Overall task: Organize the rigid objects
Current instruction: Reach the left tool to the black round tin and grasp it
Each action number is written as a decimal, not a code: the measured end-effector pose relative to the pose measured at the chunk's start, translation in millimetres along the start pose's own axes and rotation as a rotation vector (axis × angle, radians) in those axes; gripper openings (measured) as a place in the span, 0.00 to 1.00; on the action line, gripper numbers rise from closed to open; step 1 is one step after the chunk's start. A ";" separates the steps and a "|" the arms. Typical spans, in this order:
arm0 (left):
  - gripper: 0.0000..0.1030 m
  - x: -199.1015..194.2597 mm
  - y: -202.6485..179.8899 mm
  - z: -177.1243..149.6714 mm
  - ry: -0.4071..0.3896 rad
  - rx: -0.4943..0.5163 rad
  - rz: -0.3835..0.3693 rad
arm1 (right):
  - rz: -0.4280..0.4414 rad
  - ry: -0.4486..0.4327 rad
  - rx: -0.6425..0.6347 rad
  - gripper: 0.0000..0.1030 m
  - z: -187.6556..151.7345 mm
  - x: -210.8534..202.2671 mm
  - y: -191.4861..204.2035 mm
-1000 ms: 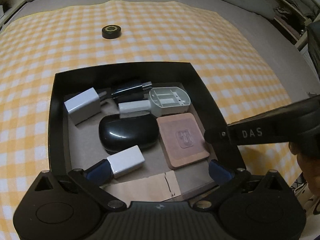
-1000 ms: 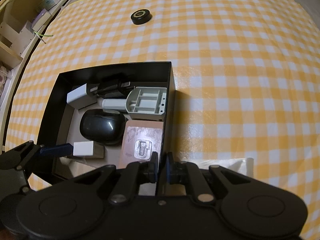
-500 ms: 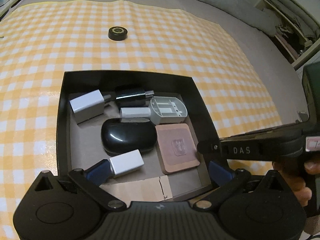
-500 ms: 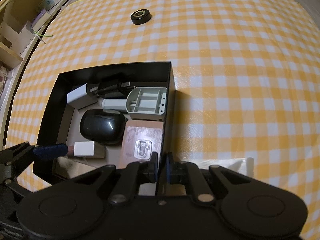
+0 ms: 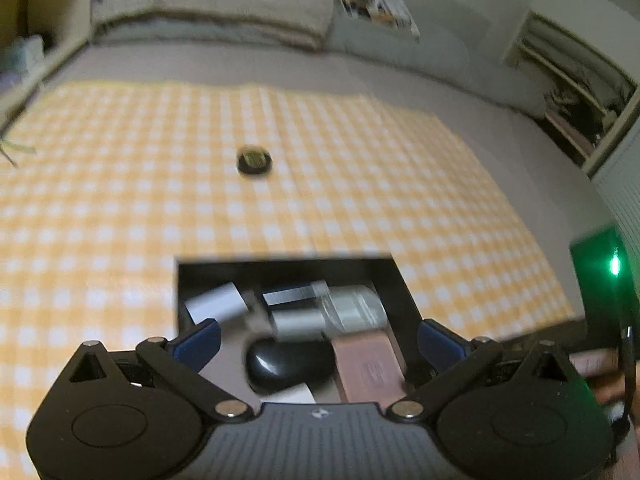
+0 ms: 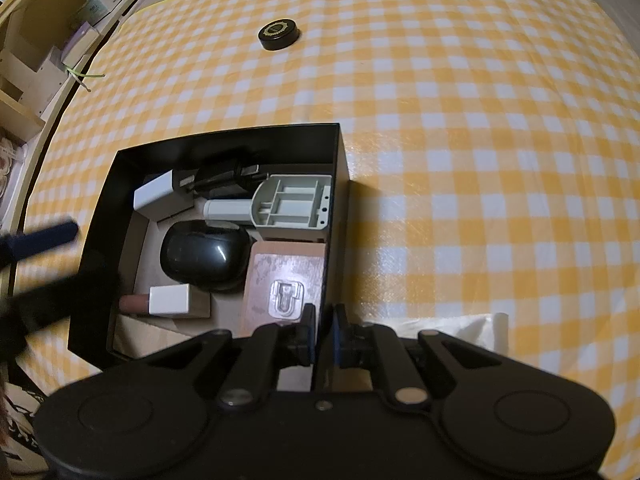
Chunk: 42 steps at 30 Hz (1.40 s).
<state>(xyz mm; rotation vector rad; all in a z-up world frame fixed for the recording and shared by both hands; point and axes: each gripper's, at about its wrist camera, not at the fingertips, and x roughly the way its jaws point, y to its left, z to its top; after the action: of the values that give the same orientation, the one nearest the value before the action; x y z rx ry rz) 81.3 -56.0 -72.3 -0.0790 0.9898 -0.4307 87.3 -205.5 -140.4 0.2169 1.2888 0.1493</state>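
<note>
Black and wide open, the left gripper (image 5: 318,338) holds nothing and hangs over the black box (image 6: 338,184). At 12 o'clock from the box, well apart on the yellow checked cloth (image 6: 480,160), sits the small round black tin (image 6: 279,34). At the box's right wall, the right gripper (image 6: 322,334) is pinched on the thin edge. I think the tin goes in next: come straight down, grab its sides, keep the box steady.
</note>
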 end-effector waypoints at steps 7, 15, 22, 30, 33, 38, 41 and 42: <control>1.00 -20.5 11.1 27.3 -0.189 0.066 0.085 | 0.007 -0.004 -0.005 0.09 0.1 -0.3 -0.8; 1.00 -4.4 29.0 62.1 -0.294 0.146 0.201 | -0.020 -0.030 -0.050 0.09 -2.9 -1.7 6.6; 0.99 31.6 45.6 93.0 -0.321 0.237 0.296 | -0.037 -0.084 -0.088 0.07 -3.8 -8.1 8.9; 0.91 80.6 51.7 116.5 -0.298 0.328 0.356 | -0.060 -0.092 -0.099 0.05 -3.0 -8.8 11.8; 0.91 99.9 54.4 122.4 -0.289 0.363 0.358 | -0.107 -0.106 -0.097 0.04 -1.1 -9.3 12.2; 0.91 129.6 59.1 130.6 -0.271 0.399 0.309 | -0.115 -0.105 -0.050 0.02 4.0 -9.8 1.8; 0.90 147.2 58.0 133.6 -0.247 0.431 0.281 | -0.116 -0.105 -0.037 0.02 2.4 -10.7 0.2; 0.90 154.2 58.1 135.5 -0.234 0.437 0.275 | -0.117 -0.106 -0.033 0.02 1.8 -11.5 0.6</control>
<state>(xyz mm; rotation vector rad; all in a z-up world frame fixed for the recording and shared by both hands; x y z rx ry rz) 283.9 -80.0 -134.5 0.3887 0.6480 -0.3663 85.9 -207.7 -129.1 0.1196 1.1897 0.0583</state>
